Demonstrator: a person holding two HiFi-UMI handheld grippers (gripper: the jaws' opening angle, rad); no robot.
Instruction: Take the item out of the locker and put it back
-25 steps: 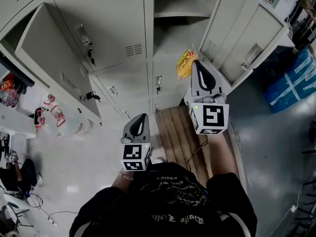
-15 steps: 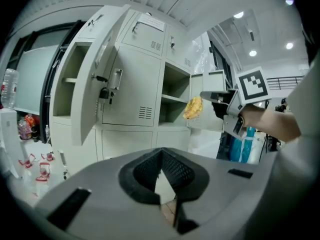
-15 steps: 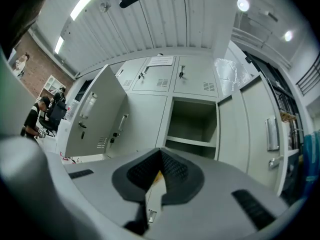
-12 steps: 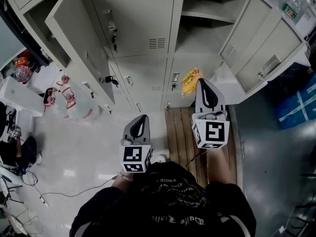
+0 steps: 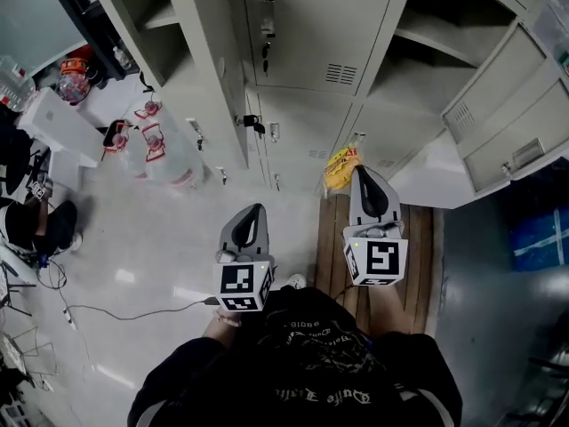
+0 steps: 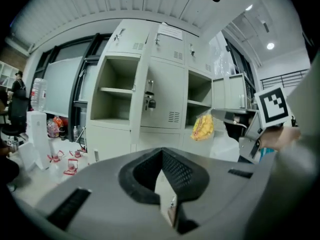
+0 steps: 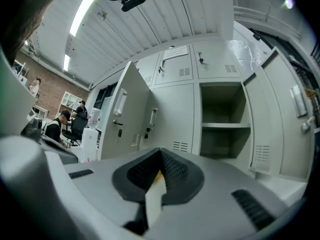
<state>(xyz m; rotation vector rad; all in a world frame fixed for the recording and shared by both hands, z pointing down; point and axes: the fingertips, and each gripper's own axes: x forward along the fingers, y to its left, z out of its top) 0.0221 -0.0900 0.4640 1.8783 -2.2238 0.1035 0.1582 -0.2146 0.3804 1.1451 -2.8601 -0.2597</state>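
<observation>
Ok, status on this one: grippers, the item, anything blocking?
Right gripper shut on yellow bag, held outside the locker. Left gripper shut, empty. Open locker ahead, door swung wide; nothing seen in between.

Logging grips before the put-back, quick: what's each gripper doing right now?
Left gripper: closed, empty.
Right gripper: closed on the yellow bag.
</observation>
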